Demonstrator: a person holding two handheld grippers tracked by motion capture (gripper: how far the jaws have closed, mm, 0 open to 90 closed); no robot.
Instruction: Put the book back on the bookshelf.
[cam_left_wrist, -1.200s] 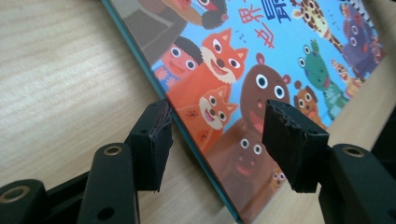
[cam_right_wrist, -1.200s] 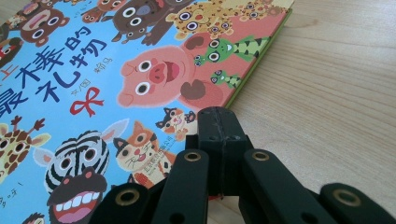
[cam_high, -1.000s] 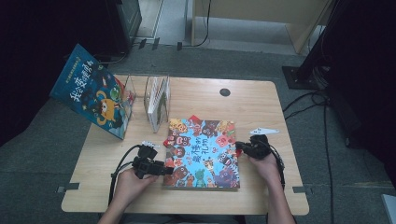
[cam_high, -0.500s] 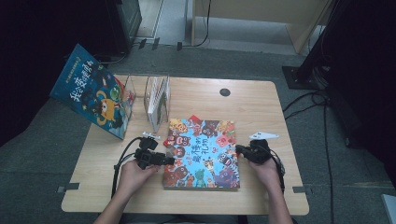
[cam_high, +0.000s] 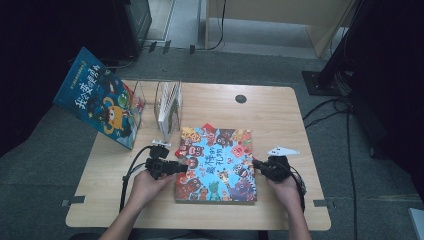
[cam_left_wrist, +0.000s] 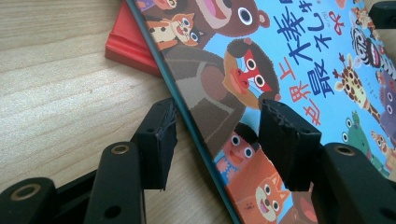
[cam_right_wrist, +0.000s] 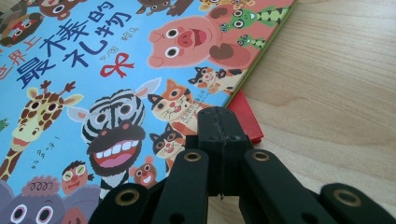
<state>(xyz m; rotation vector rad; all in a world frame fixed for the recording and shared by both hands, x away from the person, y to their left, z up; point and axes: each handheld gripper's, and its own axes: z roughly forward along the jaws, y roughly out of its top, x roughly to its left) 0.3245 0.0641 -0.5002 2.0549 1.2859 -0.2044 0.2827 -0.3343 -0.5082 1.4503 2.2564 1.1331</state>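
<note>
Book (cam_high: 216, 164) flat on table (cam_high: 280, 115), between my grippers. Left gripper (cam_left_wrist: 217, 140) open, jaws straddling the book's raised edge, not clamped. Right gripper (cam_right_wrist: 219, 128) closed, empty, tip at opposite edge. Likely the pickup step; next: close left, lift.

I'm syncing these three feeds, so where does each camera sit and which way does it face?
High view: above the person's side, looking forward and down on the table; forearms, both hands show.
Left gripper view: on the left gripper, jaws open astride the picture book edge.
Right gripper view: on the right gripper, jaws together at the book's edge.
Shared: the book.
</note>
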